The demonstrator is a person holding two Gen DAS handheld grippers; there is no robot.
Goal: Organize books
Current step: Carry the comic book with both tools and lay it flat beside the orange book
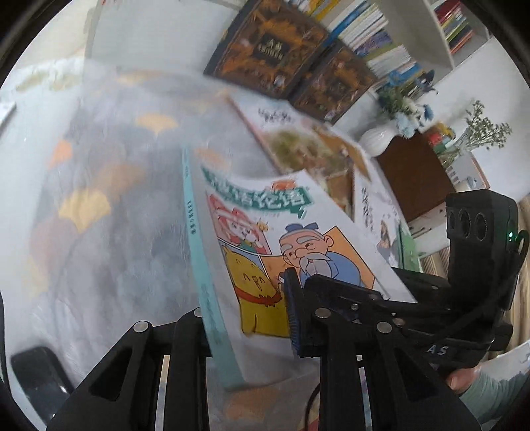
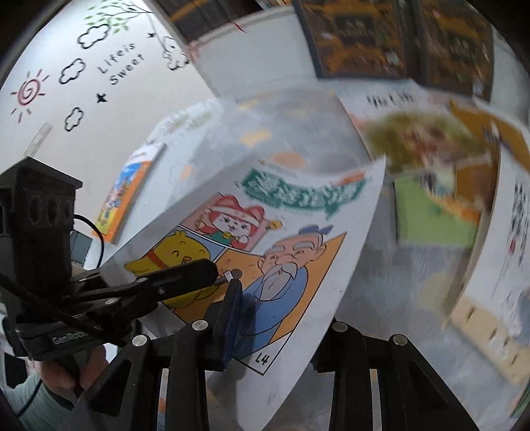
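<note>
A white cartoon book [image 1: 265,232] with a teal spine, a yellow chick and a bearded old man on its cover is tilted up off the table. My left gripper [image 1: 243,298] is shut on its lower edge near the spine. My right gripper [image 2: 285,308] is shut on the same book [image 2: 298,232], a blue pad [image 2: 232,315] pressed on the cover and the other finger behind it. Each view shows the other gripper gripping the book from the side. Two flat picture books [image 1: 298,139] [image 1: 377,212] lie behind it.
Two dark ornate books [image 1: 268,46] lean at the table's back below a white shelf of books [image 1: 374,30]. A white vase [image 1: 377,139] with flowers stands to the right. An orange book [image 2: 126,192] leans on the wall. The leaf-patterned tablecloth [image 1: 116,199] spreads left.
</note>
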